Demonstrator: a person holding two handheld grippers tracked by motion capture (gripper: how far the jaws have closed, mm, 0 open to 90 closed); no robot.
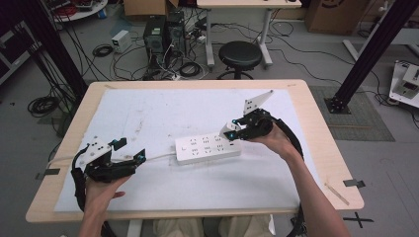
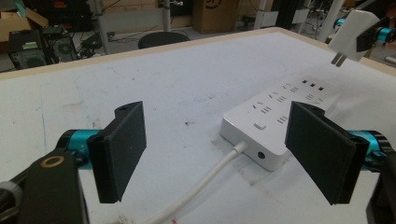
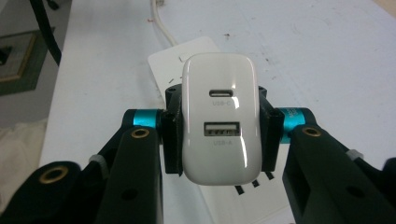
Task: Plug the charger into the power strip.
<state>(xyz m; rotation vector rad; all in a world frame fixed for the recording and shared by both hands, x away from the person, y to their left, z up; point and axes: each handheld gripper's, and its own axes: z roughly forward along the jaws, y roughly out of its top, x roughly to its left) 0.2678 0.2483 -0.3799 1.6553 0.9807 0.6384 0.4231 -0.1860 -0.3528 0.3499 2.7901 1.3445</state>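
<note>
Above the far end of the power strip (image 1: 208, 147), your right hand-held gripper (image 3: 219, 130) is clamped on the white USB charger (image 3: 219, 119), pads pressing its two narrow sides, port face toward the camera. In the left gripper view the charger (image 2: 352, 29) hangs clear of the strip (image 2: 280, 116) with its two flat prongs pointing down. Your left hand-held gripper (image 2: 224, 154) stands wide open, holding nothing, low over the desk (image 1: 316, 123) near the strip's cord end.

Expect the charger to be light, rigid and glossy. The smooth plastic will probably slip or twist if you squeeze near a rounded corner, so keep the pads flat on the straight middle of the sides, as they are now. The prongs are likely the delicate part; keep them square to the slots.

The strip is also light and will likely slide on the white mat (image 1: 148, 113). Brace its long sides near the cord end with your left.
</note>
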